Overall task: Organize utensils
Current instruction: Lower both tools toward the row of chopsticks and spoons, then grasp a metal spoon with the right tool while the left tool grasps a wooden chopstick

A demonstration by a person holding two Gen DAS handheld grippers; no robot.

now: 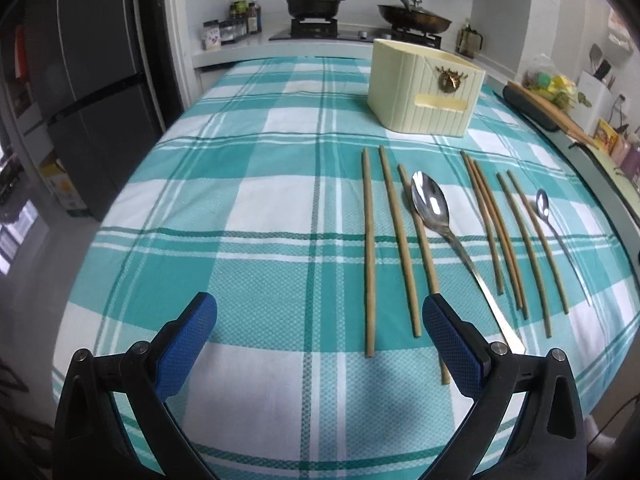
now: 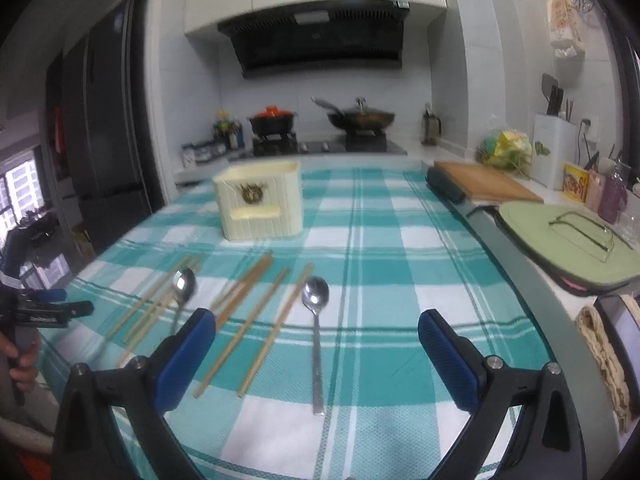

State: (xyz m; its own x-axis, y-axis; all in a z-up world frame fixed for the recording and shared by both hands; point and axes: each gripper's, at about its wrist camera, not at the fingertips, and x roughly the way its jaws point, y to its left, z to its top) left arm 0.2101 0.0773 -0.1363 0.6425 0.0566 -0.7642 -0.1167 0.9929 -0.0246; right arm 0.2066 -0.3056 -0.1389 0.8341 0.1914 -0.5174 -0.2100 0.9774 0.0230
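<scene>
Kitchen tabletop under a teal plaid cloth (image 1: 248,200). Chopsticks (image 1: 369,248) lie loose in a row with a large spoon (image 1: 430,200) between them and a small spoon (image 1: 543,204) at the right end, all flat. Cream utensil holder (image 1: 424,88) stands upright beyond them, apart. My left gripper (image 1: 320,344) and right gripper (image 2: 316,356) hover, jaws wide open, holding nothing.
</scene>
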